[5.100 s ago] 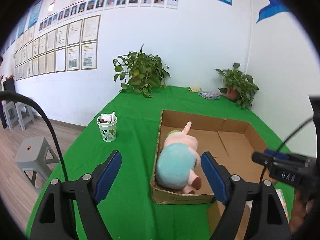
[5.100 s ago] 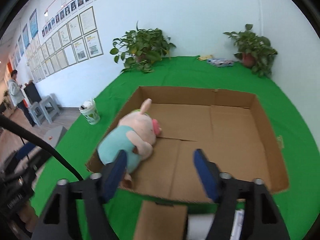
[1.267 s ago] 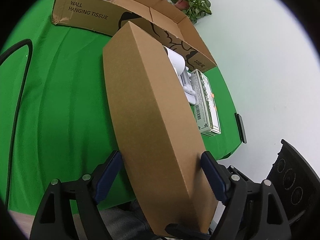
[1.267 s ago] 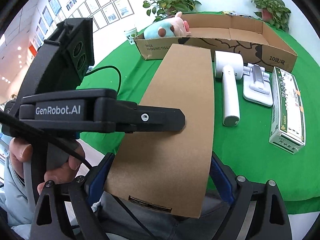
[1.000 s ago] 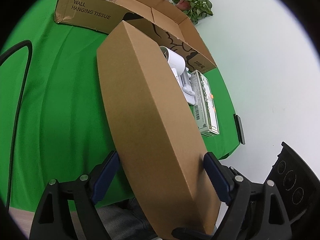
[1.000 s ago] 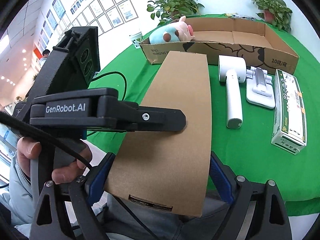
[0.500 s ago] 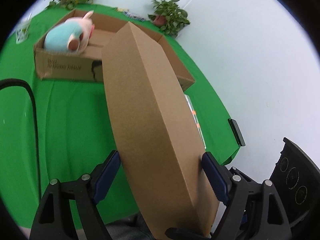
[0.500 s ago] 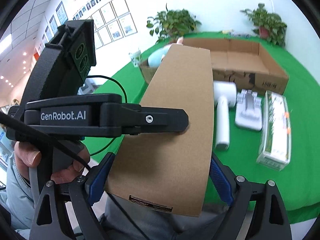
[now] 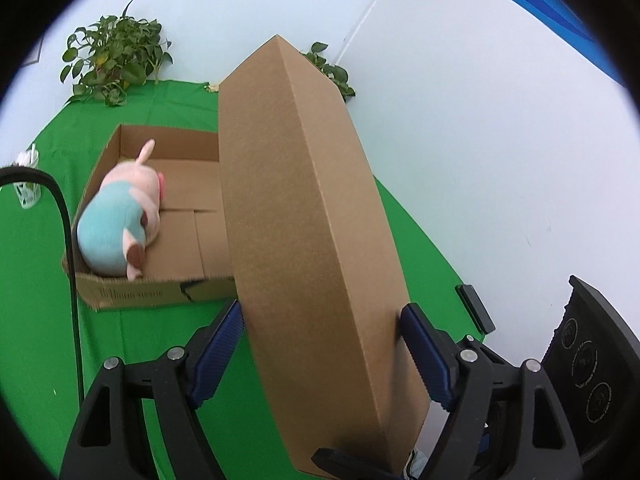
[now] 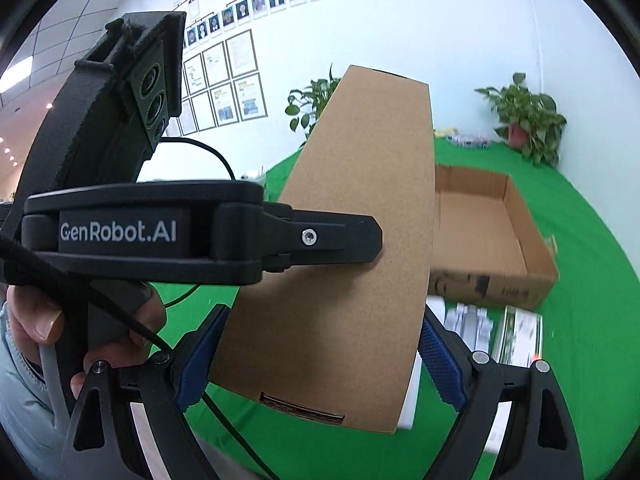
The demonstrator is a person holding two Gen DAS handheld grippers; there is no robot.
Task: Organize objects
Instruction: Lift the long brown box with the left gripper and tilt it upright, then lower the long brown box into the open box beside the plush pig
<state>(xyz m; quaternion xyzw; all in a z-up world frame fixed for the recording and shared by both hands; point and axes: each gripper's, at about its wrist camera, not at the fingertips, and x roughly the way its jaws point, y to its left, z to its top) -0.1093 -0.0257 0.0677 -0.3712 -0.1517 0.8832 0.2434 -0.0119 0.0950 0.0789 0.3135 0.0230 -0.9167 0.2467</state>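
Observation:
A long flat brown cardboard box [image 9: 304,216] is held in the air by both grippers, tilted up over the green table. My left gripper [image 9: 320,344] is shut on its near end, one blue pad on each side. My right gripper [image 10: 320,352] is shut on the same box [image 10: 344,248] from the other face. The left gripper's body [image 10: 168,232] crosses the right wrist view. Beyond stands an open cardboard tray [image 9: 120,292], also in the right wrist view [image 10: 496,280], with a pink and teal plush pig [image 9: 120,224] inside at its left end.
A white handheld device with its dock [image 10: 468,320] and a green-white carton [image 10: 520,336] lie on the green table [image 9: 40,320] in front of the tray. A paper cup [image 9: 28,184] stands at the left. Potted plants [image 9: 116,60] line the far wall. A black object [image 9: 474,308] lies at the table's right edge.
Both grippers have lifted the brown box higher and tipped its far end up. The open tray and pig now show from above, nearer in the left wrist view.

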